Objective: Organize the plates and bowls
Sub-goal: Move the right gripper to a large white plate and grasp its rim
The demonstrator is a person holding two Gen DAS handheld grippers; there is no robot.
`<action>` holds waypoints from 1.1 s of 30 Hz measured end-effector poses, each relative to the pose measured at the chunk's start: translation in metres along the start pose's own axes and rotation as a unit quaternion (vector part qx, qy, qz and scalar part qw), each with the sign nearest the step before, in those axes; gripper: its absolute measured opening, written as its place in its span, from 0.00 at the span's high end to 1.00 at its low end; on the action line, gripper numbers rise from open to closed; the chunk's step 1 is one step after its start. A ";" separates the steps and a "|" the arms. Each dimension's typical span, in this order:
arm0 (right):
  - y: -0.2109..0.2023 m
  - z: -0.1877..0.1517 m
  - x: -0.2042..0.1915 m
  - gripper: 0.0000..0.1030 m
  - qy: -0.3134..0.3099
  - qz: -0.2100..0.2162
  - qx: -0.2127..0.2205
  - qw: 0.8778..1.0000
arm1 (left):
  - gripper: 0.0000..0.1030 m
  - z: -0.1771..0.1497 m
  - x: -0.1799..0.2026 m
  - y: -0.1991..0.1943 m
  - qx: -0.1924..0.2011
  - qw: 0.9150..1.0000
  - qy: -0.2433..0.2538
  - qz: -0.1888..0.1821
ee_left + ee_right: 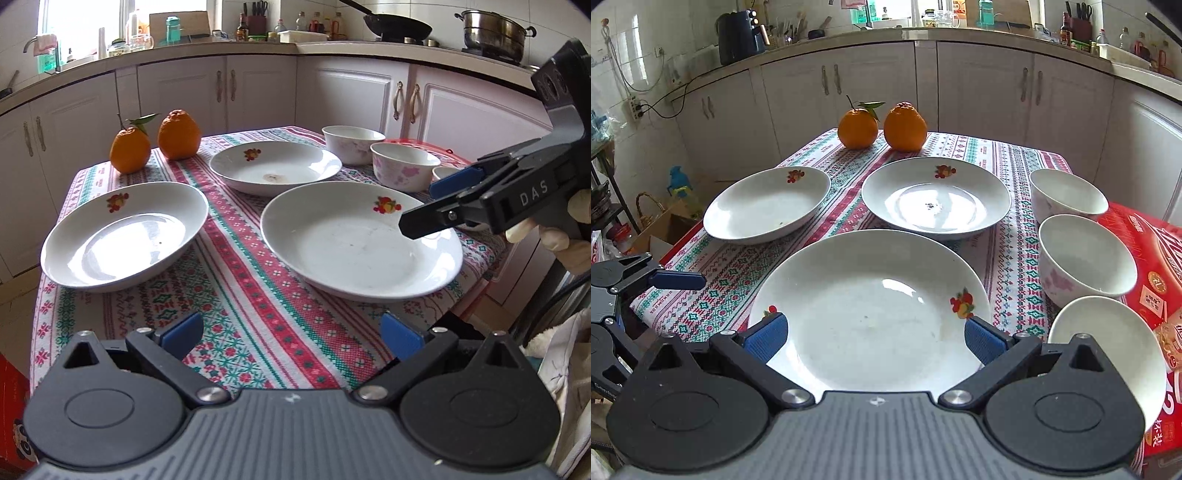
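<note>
Both grippers spread, empty: right gripper (875,338) hovers over near plate (871,306), left gripper (291,334) just off its left, two plates beyond, three bowls (1086,254) right of it; risk: glazed rim slips or chips in stacking.

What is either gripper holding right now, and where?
Nothing. The left gripper is open above the tablecloth; the right gripper is open over the nearest plate, not clamping it.
</note>
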State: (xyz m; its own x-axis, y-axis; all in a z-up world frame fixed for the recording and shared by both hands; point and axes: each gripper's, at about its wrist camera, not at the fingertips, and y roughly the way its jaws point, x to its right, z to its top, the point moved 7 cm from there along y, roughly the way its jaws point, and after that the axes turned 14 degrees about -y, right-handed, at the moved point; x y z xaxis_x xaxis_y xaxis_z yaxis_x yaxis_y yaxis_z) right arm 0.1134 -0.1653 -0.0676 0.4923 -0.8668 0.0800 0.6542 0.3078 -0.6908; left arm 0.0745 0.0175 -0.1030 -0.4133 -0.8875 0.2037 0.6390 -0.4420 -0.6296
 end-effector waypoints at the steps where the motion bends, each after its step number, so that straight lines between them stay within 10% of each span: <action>1: -0.001 -0.002 0.002 0.00 -0.002 -0.001 0.000 1.000 | 0.01 -0.001 0.004 0.003 -0.003 1.000 0.006 -0.005; 33: 0.041 0.021 0.047 0.00 -0.025 0.048 -0.077 0.996 | 0.00 0.002 0.025 0.046 -0.048 0.996 0.057 -0.058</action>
State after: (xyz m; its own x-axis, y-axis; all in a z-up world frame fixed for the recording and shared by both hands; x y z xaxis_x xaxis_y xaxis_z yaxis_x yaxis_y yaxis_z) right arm 0.1755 -0.1849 -0.0767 0.5786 -0.8146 0.0411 0.5095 0.3216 -0.7981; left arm 0.0953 -0.0251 -0.1249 -0.5547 -0.8087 0.1958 0.5198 -0.5206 -0.6774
